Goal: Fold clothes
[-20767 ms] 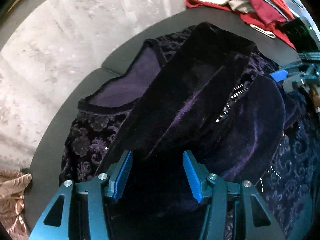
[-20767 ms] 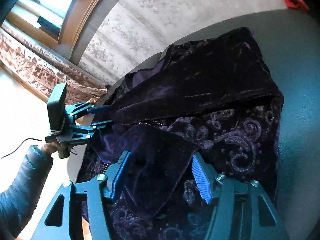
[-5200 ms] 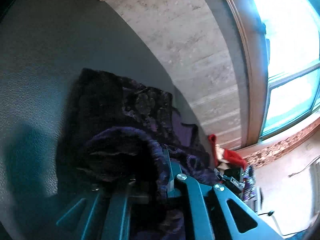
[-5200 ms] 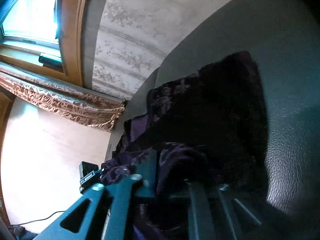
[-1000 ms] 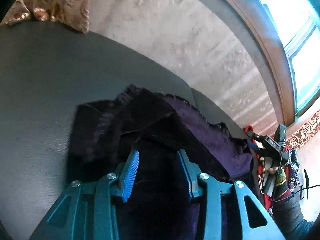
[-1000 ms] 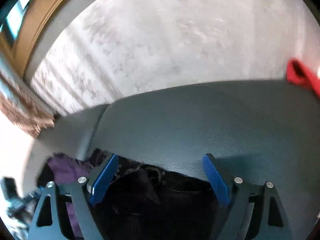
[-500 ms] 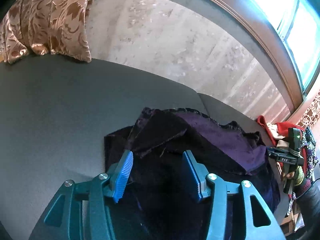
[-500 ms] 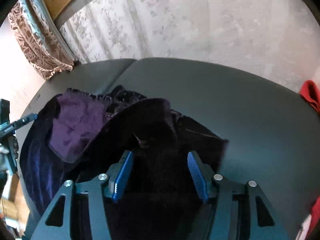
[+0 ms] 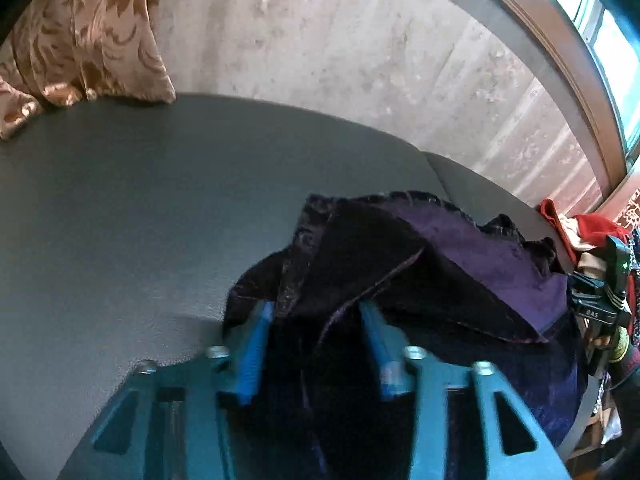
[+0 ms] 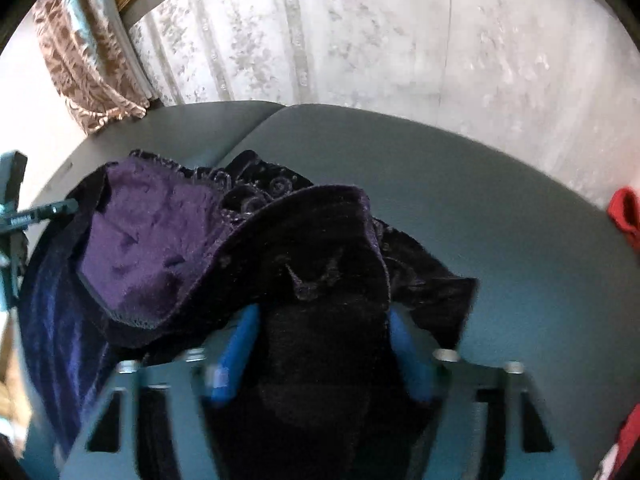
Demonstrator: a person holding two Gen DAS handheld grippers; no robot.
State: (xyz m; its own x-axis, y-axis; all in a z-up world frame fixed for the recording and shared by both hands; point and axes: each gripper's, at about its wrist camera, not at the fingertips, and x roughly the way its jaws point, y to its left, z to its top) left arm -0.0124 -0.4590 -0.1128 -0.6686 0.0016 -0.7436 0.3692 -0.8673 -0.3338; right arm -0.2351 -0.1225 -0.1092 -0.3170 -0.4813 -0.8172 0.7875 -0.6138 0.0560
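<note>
Fingers, left: blue pads [image 9: 256, 344] of the left gripper [image 9: 316, 350] stand spread apart, dark velvet lying between and over their tips; nothing is pinched.
Fingers, right: the right gripper [image 10: 320, 354] likewise has its blue pads [image 10: 236, 352] parted, with a hump of the cloth bunched in the gap and draped over the tips; no clamp on it that can be seen.
Garment: a dark purple velvet garment [image 9: 420, 280] lies in a rough heap on the grey cushioned seat [image 9: 140, 240], near the seam between two cushions, just in front of both grippers.
Garment detail: the lighter purple lining [image 10: 148, 248] is turned up on one side, and an embossed scroll pattern [image 10: 260, 190] shows at the far edge.
Done so far: judging by the heap, the cloth has been doubled over on itself into a smaller bundle.
Left to do: edges are uneven, one flap stands up in a ridge and the lining is exposed, so the fold looks unfinished; it likely needs flattening and squaring.
Other clothes: red garments [image 9: 588, 228] lie at the far end of the seat, apparently still waiting.
Surroundings: patterned gold curtain [image 9: 84, 36] and a pale wall behind.
</note>
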